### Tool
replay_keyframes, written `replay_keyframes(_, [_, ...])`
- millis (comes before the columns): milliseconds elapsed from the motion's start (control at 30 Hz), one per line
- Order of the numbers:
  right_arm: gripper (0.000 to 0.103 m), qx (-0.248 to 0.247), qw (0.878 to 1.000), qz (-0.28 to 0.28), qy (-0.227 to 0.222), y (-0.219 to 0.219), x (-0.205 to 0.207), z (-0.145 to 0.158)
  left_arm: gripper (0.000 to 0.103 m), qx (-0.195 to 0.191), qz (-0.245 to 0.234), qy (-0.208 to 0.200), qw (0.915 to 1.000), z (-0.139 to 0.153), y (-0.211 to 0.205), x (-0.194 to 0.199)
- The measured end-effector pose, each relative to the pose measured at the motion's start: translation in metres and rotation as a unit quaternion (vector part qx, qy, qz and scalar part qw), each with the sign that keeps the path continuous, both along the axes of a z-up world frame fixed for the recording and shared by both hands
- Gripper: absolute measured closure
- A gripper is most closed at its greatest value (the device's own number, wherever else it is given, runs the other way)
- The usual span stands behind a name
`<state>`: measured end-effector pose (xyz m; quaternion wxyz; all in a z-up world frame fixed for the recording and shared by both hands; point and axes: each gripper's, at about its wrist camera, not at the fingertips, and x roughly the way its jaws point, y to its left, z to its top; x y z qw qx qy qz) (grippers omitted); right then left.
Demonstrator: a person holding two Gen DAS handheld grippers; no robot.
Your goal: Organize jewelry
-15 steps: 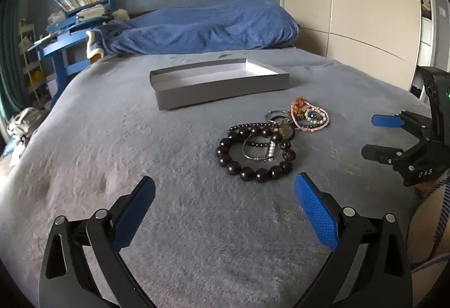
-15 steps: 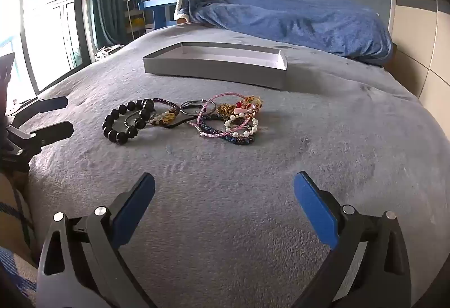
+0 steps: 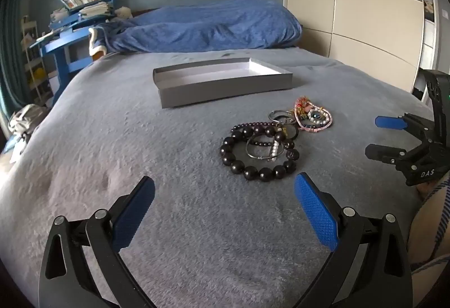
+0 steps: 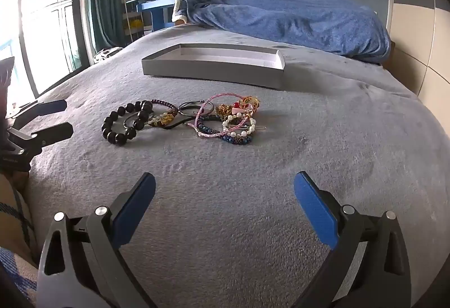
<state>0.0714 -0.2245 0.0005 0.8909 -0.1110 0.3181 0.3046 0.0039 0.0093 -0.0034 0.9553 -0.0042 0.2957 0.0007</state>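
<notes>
A pile of jewelry lies on the grey bed cover: a bracelet of large black beads [image 3: 254,167] [image 4: 121,125] with thin metal rings inside it, and beside it a tangle of pink, pearl and gold bracelets [image 3: 313,118] [image 4: 230,119]. Behind the pile sits a shallow grey box [image 3: 222,85] [image 4: 213,67], nothing in it. My left gripper [image 3: 225,199] hovers open just short of the black beads, nothing between its blue pads. My right gripper [image 4: 225,199] is open too, short of the pink tangle. Each gripper also shows at the other view's edge: the right gripper [image 3: 385,136], the left gripper [image 4: 56,116].
A rumpled blue blanket [image 3: 208,26] lies across the far end of the bed. A blue desk with books [image 3: 76,24] stands beyond the bed's left side, a wardrobe [image 3: 354,15] on the right, a window with green curtains [image 4: 56,7] to the left.
</notes>
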Motion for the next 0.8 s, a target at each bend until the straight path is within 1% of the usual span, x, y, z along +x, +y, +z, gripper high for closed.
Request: replay_keyframes(800, [0.005,0.002,1.000,-0.001,0.001,-0.0004,0.0007,-0.0003,0.005,-0.002,0.001,0.001,1.0000,0.0010,-0.0010,-0.0023])
